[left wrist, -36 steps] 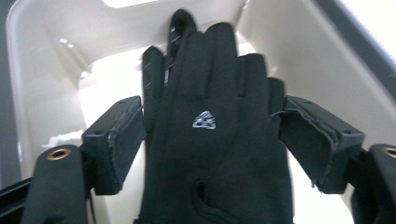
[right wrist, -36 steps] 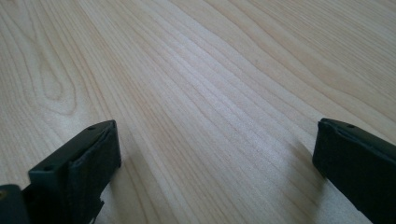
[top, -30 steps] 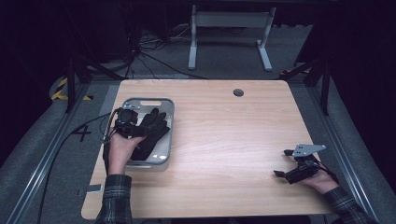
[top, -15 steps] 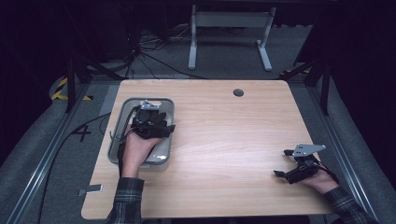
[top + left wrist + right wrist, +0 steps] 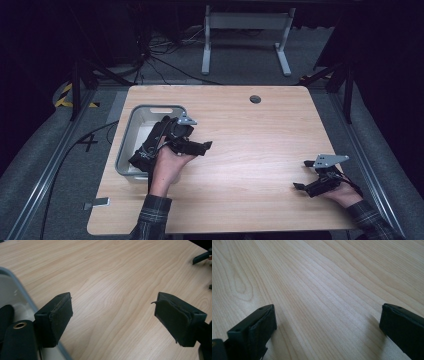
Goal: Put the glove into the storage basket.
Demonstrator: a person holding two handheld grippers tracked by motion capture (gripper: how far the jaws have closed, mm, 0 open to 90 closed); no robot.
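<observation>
Where the wooden table (image 5: 250, 150) meets its left edge, a grey metal tray (image 5: 131, 131) sits, long side running away from the person. Inside it lies a heap of black items (image 5: 150, 145), glove-like in shape; what exactly they are cannot be told. In the left gripper view a black rounded piece with a brass eyelet (image 5: 19, 325) shows inside the tray, against the pale inner wall (image 5: 11, 297).

Left gripper (image 5: 202, 146): held in the left hand (image 5: 167, 165), over the tray's right rim and pointing right, out over bare table. Jaws stand wide apart in the left gripper view, nothing between them, only wood grain. One jaw sits just over the tray rim; the black heap lies behind and beside the gripper, not between its jaws. Contact between hand and heap cannot be told.

Right gripper (image 5: 300, 186): near the table's right front corner, well apart from the tray, held in the right hand (image 5: 345, 192), pointing left. Jaws wide apart in the right gripper view, empty, low over the wood. Grey plate (image 5: 327, 160) on top.

Plaid sleeves (image 5: 152, 217) at the bottom edge. A small dark round hole (image 5: 255, 99) near the table's far edge.
</observation>
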